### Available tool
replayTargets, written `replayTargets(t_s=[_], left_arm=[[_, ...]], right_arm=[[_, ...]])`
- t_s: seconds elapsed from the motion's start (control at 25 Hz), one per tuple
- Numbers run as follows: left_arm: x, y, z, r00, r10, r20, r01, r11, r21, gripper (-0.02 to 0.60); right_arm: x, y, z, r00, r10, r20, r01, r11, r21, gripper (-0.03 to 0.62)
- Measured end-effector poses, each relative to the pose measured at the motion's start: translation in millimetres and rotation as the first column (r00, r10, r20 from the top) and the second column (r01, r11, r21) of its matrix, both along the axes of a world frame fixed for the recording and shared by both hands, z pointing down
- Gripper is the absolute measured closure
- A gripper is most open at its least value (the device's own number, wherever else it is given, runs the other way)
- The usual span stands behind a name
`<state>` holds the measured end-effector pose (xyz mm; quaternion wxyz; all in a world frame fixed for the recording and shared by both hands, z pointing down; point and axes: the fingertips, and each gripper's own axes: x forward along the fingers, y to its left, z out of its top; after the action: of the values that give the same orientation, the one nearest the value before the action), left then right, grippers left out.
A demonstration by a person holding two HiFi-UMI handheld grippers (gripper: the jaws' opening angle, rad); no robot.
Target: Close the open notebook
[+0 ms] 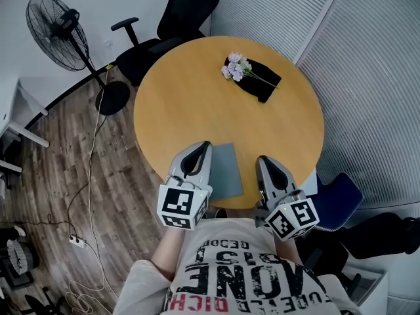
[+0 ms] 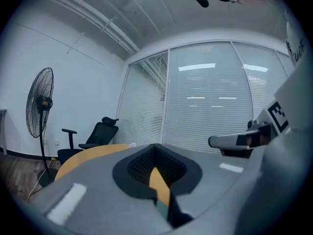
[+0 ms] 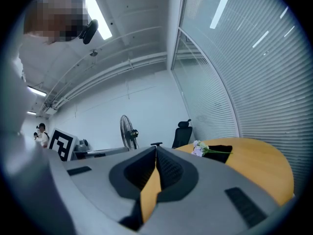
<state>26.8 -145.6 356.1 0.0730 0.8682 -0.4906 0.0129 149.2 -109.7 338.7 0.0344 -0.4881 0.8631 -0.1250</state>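
**A:** Where is the notebook (image 1: 228, 169) found?

**B:** It is seen lying flat on the round wooden counter (image 1: 190, 104), at the near edge, in the space between the two claws. Its grey-blue cover is turned uppermost, so it appears to be shut already, though its left edge is hidden by the left claw (image 1: 203, 147).

**A:** How is that claw held?

**B:** Its jaws are pressed together and nothing is pinched between them. Only a sliver of the counter is seen through the gap behind the tips. The claw is seen over the notebook's left edge, pointed out across the counter.

**A:** And the right claw (image 1: 263, 160)?

**B:** Its jaws are likewise brought together at the tips, and nothing is gripped. It is held just beside the notebook's right edge, over bare wood.

**A:** What else is carried by the counter?

**B:** A small bunch of pale flowers (image 1: 235, 65) is laid on a black cloth (image 1: 264, 85) at the far side, well apart from the notebook and both claws.
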Motion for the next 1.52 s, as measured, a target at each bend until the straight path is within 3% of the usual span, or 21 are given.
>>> replayTargets(t_s=[0.2,0.4,1.04,1.52], left_arm=[[-9.5,1.0,-5.5,0.999,0.032,0.013,-0.032,0.999,0.009,0.571],[-13.3,9.7,-8.5,0.995,0.045,0.092,-0.050,0.998,0.047,0.571],[-58.4,49.3,-20.0,0.998,0.003,0.065,-0.008,0.998,0.065,0.571],[-63.1,57.3,-18.1,0.999,0.033,0.031,-0.035,0.997,0.062,0.571]], right_arm=[[-8.7,-0.8,-6.4,1.000,0.027,-0.010,-0.027,1.000,0.013,0.582],[-11.4,3.7,-6.4,0.998,0.050,-0.029,-0.050,0.999,0.011,0.582],[-40.5,29.0,-17.2,0.996,0.065,-0.067,-0.062,0.997,0.037,0.582],[-72.0,37.5,-13.8,0.995,0.022,-0.095,-0.018,0.999,0.037,0.582]])
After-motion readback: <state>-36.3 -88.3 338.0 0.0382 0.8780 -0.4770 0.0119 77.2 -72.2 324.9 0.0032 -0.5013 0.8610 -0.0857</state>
